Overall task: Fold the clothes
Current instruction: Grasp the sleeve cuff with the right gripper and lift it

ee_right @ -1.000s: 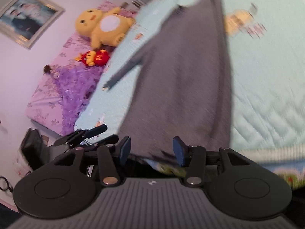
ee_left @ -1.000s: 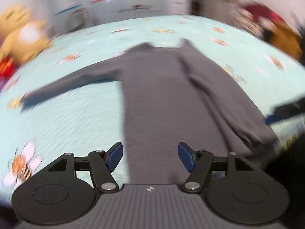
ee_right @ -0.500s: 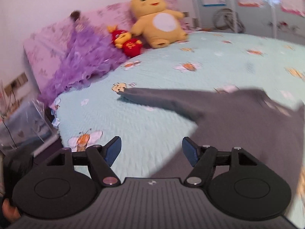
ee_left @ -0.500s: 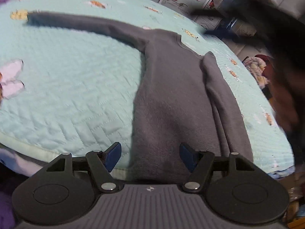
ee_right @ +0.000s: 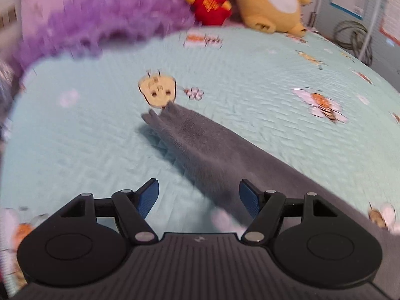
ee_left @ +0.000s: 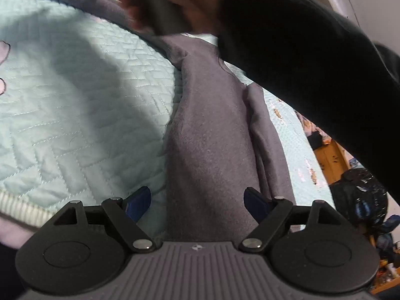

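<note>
A grey long-sleeved sweater point(ee_left: 210, 135) lies flat on a pale turquoise quilted bedspread point(ee_left: 75, 95). One sleeve is folded along its right side point(ee_left: 265, 135); the other sleeve point(ee_right: 197, 135) stretches out across the bed. My left gripper point(ee_left: 197, 201) hovers open over the sweater's lower hem, empty. In the right wrist view my right gripper point(ee_right: 198, 196) is open just above the outstretched sleeve, whose cuff point(ee_right: 157, 115) lies ahead. A hand point(ee_left: 160, 2) and dark sleeve point(ee_left: 300, 50) carrying the right gripper cross the top of the left wrist view.
A yellow plush toy point(ee_right: 270, 2), a small red-shirted plush point(ee_right: 207, 0) and purple fluffy bedding point(ee_right: 95, 17) sit at the head of the bed. The bed's near edge point(ee_left: 22, 205) is at lower left. A black bag point(ee_left: 360, 195) and wooden furniture point(ee_left: 330, 160) stand beyond the right side.
My right gripper has swung left over the bed and closed in on the outstretched sleeve. The left gripper has dropped closer to the sweater's hem. Both stay open.
</note>
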A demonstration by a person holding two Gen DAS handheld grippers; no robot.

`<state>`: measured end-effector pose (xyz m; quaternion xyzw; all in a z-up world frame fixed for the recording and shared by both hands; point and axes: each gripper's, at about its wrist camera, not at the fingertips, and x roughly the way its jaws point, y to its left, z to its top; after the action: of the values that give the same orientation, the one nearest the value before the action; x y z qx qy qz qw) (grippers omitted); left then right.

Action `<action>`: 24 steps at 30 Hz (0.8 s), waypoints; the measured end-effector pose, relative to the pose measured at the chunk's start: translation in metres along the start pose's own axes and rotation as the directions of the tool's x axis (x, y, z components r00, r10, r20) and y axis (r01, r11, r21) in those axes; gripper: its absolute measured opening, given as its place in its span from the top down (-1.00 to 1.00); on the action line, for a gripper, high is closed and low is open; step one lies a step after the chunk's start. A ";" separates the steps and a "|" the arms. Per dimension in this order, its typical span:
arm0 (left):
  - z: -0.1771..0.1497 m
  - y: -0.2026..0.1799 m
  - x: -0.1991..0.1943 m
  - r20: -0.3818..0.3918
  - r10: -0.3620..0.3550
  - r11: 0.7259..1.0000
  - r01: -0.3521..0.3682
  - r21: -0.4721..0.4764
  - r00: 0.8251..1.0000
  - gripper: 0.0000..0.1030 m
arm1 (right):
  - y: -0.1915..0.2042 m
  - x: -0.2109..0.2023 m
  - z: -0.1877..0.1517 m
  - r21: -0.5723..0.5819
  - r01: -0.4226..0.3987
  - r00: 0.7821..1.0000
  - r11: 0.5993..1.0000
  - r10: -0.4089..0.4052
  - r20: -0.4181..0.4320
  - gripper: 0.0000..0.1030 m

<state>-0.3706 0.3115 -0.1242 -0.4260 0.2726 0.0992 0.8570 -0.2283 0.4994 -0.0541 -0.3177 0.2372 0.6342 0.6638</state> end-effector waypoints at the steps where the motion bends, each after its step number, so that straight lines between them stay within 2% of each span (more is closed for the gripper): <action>1: 0.002 0.002 0.001 -0.004 -0.014 1.000 0.014 -0.006 1.000 -0.64 | 0.004 0.013 0.004 -0.029 0.016 1.000 0.999 -0.016 -0.011 -0.38; 6: 0.005 0.009 0.006 0.000 -0.063 0.998 0.063 -0.028 0.998 -0.63 | 0.024 0.077 0.025 -0.171 0.087 0.994 0.981 -0.098 -0.057 -0.38; 8: 0.005 0.010 0.007 0.006 -0.071 0.997 0.072 -0.035 0.997 -0.57 | 0.018 0.076 0.029 -0.145 0.080 0.995 0.986 -0.088 -0.049 -0.32; 9: 0.004 0.009 0.007 0.007 -0.067 0.997 0.067 -0.029 0.998 -0.41 | 0.015 0.076 0.031 -0.132 0.076 0.996 0.988 -0.083 -0.044 0.15; 10: 0.003 0.008 0.007 0.005 -0.059 0.998 0.059 -0.021 0.998 -0.30 | 0.012 0.075 0.033 -0.118 0.073 0.996 0.990 -0.078 -0.040 0.51; 11: 0.004 0.009 0.010 -0.002 -0.050 0.999 0.050 -0.021 0.999 0.00 | 0.009 0.070 0.034 -0.101 0.073 0.996 0.992 -0.077 -0.036 0.83; 12: 0.005 0.010 0.014 -0.012 -0.041 0.999 0.041 -0.024 0.999 0.40 | 0.006 0.062 0.035 -0.090 0.079 0.997 0.993 -0.081 -0.019 0.83; 14: 0.006 0.012 0.020 -0.023 -0.020 0.999 0.019 -0.031 1.000 0.71 | -0.004 0.038 0.036 -0.028 0.047 0.999 0.999 -0.046 0.026 0.83; 16: 0.006 0.012 0.021 -0.017 0.000 0.999 0.000 -0.035 1.000 0.77 | -0.017 0.010 0.035 0.050 0.009 0.997 0.999 -0.013 0.076 0.83; 20: 0.004 0.000 0.015 0.005 0.012 1.000 -0.012 -0.011 1.000 0.82 | -0.051 -0.066 0.024 0.188 -0.020 0.980 0.982 -0.017 0.197 0.83; 22: 0.006 -0.007 0.016 0.003 0.028 1.000 -0.028 0.004 1.000 0.81 | -0.071 -0.106 0.017 0.251 -0.033 0.967 0.968 -0.033 0.253 0.83; 24: 0.007 -0.013 0.015 0.000 0.044 0.999 -0.044 0.024 0.999 0.71 | -0.087 -0.141 0.006 0.291 -0.030 0.957 0.956 -0.056 0.283 0.83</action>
<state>-0.3504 0.3081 -0.1200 -0.4095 0.2830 0.1145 0.8597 -0.1543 0.4068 0.0620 -0.1217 0.2268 0.6272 0.7351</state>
